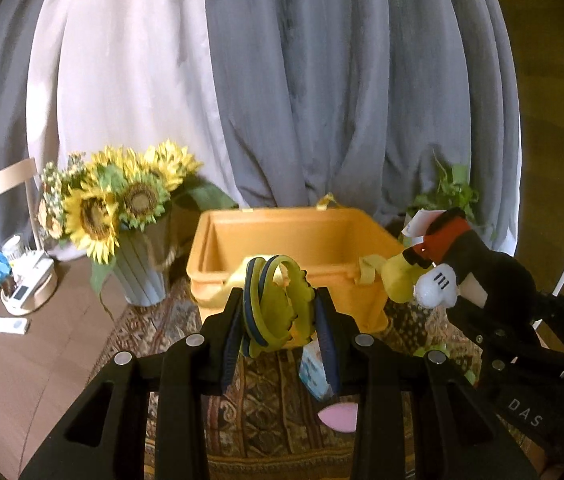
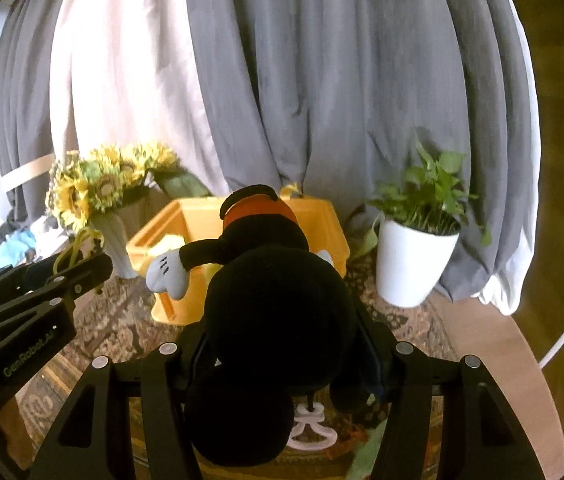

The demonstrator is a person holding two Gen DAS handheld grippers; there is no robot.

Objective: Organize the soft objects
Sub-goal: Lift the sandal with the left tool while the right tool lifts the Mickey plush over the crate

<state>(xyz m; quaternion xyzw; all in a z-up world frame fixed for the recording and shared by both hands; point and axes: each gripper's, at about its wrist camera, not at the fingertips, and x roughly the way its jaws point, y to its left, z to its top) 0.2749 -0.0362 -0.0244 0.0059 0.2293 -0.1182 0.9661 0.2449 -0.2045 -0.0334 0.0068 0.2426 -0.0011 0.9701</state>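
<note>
Left gripper (image 1: pixel 279 320) clamps a yellow-green rubbery toy (image 1: pixel 277 304); right gripper (image 2: pixel 282 344), at its 3 o'clock, clamps a black mouse plush (image 2: pixel 277 304). Carry each above the yellow bin (image 1: pixel 294 216) at 12 o'clock before parting fingers, lest limbs snag the rim.

bin (image 1: pixel 294 240) on rug (image 1: pixel 265 408) | sunflowers (image 1: pixel 113 200) left | potted plant (image 2: pixel 418 256) right, apparently

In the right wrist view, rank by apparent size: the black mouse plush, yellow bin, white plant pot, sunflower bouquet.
1. black mouse plush, inflated by sitting at the lens
2. yellow bin, partly hidden
3-4. white plant pot and sunflower bouquet look similar; not ranked.
</note>
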